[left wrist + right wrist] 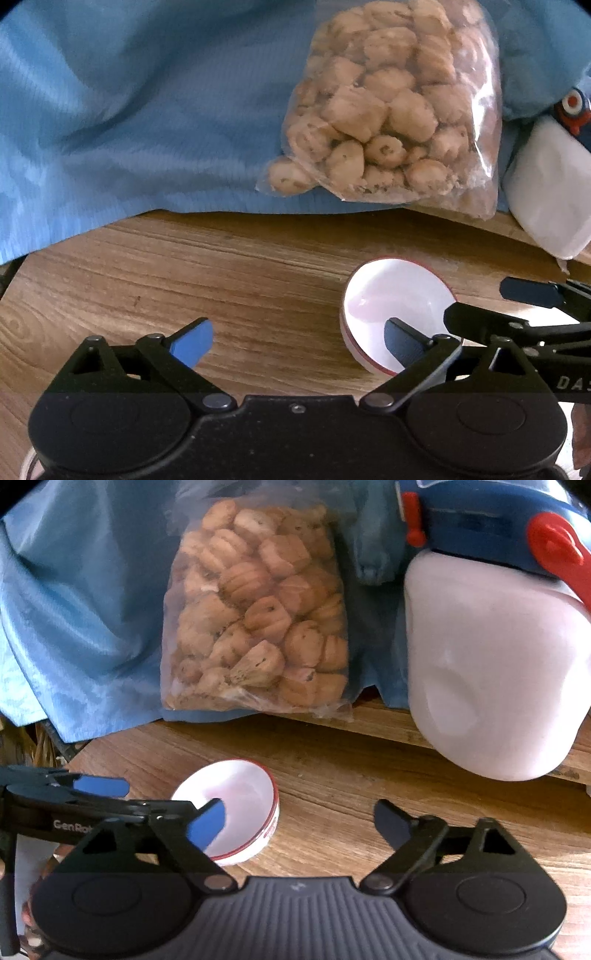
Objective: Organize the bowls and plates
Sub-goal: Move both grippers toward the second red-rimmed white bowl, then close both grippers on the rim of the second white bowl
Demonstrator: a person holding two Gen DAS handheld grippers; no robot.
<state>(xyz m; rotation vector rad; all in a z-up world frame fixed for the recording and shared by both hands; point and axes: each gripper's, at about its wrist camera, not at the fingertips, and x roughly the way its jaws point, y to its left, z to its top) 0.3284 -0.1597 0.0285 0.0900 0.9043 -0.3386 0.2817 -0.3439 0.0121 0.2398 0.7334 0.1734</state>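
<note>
Legibly, "GenRo" was printed on the left gripper (107,797). Both it and the right gripper (299,827) stood wide, holding nothing. One round white, red-rimmed bowl (391,306) sat tilted on the grained wooden table (221,266), one pad of each gripper inside its rim.
</note>
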